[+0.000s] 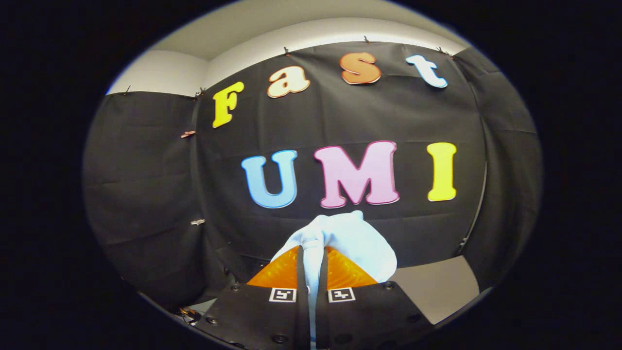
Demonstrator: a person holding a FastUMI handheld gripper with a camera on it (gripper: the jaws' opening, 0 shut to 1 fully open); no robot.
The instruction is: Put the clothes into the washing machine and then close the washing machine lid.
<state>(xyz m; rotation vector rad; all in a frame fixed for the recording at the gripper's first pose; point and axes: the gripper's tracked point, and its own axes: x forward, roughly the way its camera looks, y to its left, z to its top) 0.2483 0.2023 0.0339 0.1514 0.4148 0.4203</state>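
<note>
My gripper (312, 262) is shut on a white cloth (347, 238). The cloth is pinched between both fingers and bunches up just beyond the fingertips, hanging a little to the right of them. The gripper is raised and faces the black cloth wall of the booth. A thin strip of the white cloth runs back down the gap between the fingers.
A pale grey surface (437, 289) lies low to the right of the fingers, below the wall. Some small dark parts and wires (187, 316) sit low on the left. The booth wall (146, 194) closes off the front and both sides.
</note>
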